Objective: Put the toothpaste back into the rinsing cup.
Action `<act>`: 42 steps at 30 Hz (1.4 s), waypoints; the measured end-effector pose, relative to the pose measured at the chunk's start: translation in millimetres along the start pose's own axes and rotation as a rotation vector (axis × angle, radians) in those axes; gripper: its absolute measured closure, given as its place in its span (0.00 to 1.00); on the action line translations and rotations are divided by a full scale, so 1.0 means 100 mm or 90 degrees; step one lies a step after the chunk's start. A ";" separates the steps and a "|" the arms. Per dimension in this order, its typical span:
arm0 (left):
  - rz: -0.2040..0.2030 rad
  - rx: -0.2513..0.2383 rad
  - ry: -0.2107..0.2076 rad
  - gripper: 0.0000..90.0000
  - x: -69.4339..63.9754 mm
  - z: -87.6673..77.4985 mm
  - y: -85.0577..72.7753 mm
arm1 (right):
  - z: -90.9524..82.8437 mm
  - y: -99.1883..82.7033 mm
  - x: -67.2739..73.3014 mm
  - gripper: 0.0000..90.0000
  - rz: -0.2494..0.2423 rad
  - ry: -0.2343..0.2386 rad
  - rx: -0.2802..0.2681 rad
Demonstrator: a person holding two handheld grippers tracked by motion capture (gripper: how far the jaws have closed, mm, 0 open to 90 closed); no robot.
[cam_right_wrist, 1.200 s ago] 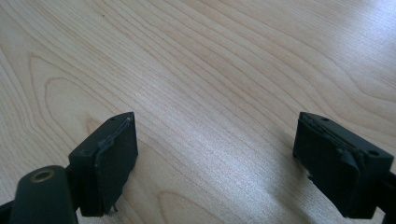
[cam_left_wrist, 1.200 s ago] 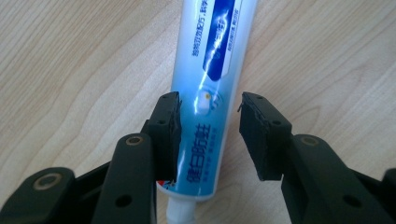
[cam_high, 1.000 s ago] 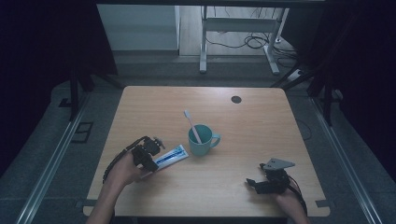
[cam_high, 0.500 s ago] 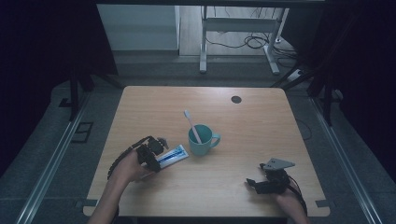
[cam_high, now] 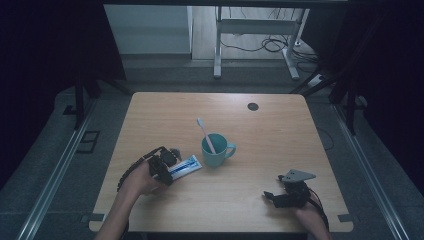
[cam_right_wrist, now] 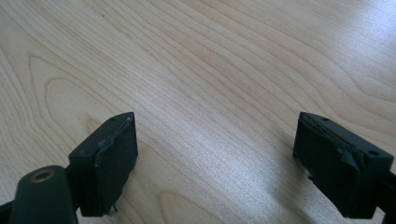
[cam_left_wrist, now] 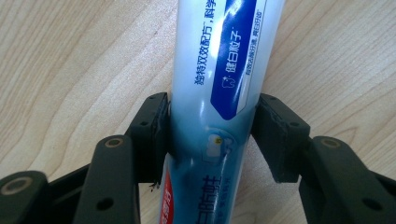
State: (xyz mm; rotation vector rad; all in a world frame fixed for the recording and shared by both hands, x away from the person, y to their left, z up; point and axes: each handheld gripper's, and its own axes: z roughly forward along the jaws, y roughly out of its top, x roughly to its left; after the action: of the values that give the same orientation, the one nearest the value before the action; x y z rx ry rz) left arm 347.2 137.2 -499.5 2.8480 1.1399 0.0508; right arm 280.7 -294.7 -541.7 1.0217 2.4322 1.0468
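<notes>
A white and blue toothpaste tube (cam_high: 182, 166) lies flat on the wooden table (cam_high: 280, 135), just left of a teal mug (cam_high: 218, 151). A white toothbrush (cam_high: 205, 134) stands in the mug, leaning toward the far left. My left gripper (cam_high: 163, 163) is shut on the tube's near end. In the left gripper view both pads (cam_left_wrist: 152, 133) press the sides of the toothpaste tube (cam_left_wrist: 219, 65), left gripper (cam_left_wrist: 212, 123). My right gripper (cam_high: 278, 196) rests near the table's front right edge, open, with bare wood between its jaws, right gripper (cam_right_wrist: 215, 140).
A small dark round cap (cam_high: 253, 106) sits in the table top at the far right. Beyond the table's far edge are the legs of a metal frame (cam_high: 217, 50) and cables on the floor.
My left gripper has edged slightly to the right along the toothpaste tube. The tube, the mug and the right gripper have stayed in place.
</notes>
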 end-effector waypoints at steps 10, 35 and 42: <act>-0.002 -0.011 -0.018 0.74 0.03 -0.06 -0.03 | 0.00 0.00 0.00 0.16 0.000 0.000 0.000; -0.013 -0.135 -0.038 0.81 0.06 -0.27 -0.31 | 0.00 0.00 0.00 0.16 0.000 0.000 0.000; -0.009 -0.178 -0.031 0.81 0.01 -0.36 -0.39 | 0.00 0.00 0.00 0.16 -0.001 0.000 0.000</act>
State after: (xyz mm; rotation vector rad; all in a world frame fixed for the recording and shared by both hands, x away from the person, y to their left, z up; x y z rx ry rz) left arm 319.3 168.4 -466.3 2.5814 1.0518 0.1293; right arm 280.7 -294.8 -541.7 1.0206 2.4319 1.0459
